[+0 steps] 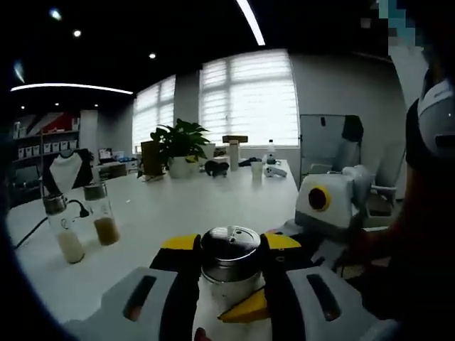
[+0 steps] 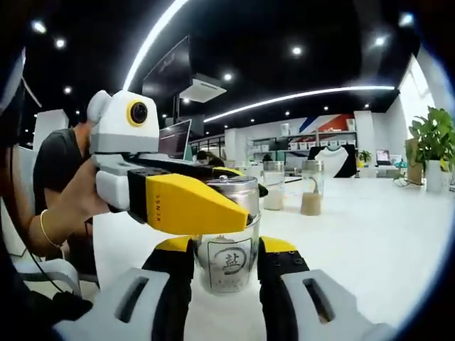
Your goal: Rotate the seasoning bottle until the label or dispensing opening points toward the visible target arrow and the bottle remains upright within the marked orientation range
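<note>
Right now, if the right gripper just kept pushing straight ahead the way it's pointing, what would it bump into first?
The seasoning bottle. It already sits between the right gripper's jaws, directly ahead. The left gripper reaches in from the side at the bottle's lid. Beyond stand two more bottles, though depth is hard to judge.

Left gripper view: low over the white tabletop [image 1: 178,213], very close to the seasoning bottle [image 1: 229,266] at bottom centre, facing the blinded windows [image 1: 249,99] at the far end. Right gripper view: same height, equally close to the seasoning bottle [image 2: 229,249], facing toward shelving [image 2: 313,145] mid-frame. Shared: that bottle, the tabletop, two glass jars [image 1: 89,224] [image 2: 293,186], and the potted plant [image 1: 179,142] [image 2: 434,138]. The views look crosswise at each other.
</note>
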`<action>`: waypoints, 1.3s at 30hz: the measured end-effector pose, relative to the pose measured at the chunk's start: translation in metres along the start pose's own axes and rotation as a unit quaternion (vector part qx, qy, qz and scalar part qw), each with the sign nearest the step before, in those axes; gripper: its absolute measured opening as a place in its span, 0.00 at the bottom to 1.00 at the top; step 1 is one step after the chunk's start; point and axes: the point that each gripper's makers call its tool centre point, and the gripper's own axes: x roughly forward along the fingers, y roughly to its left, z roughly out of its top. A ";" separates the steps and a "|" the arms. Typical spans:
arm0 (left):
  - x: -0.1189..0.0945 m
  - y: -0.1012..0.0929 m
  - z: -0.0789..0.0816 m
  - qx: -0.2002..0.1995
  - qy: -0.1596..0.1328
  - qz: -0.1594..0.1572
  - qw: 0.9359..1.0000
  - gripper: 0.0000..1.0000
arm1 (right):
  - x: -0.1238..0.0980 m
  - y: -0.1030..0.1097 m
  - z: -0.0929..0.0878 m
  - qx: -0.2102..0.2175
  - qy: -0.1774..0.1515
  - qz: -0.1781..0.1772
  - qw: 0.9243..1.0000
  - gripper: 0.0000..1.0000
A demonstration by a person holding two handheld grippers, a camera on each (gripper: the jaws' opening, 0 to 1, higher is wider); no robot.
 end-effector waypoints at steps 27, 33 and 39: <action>-0.007 -0.016 0.010 0.016 0.004 -0.093 0.996 0.34 | -0.004 0.016 0.000 0.000 -0.011 0.058 0.998 0.34; -0.011 -0.010 0.015 -0.025 -0.029 -0.089 0.995 0.35 | -0.004 0.016 0.004 -0.008 -0.021 0.040 0.999 0.33; -0.009 -0.004 0.012 -0.034 -0.034 -0.063 0.997 0.35 | 0.000 0.011 0.002 -0.011 -0.014 0.012 1.000 0.32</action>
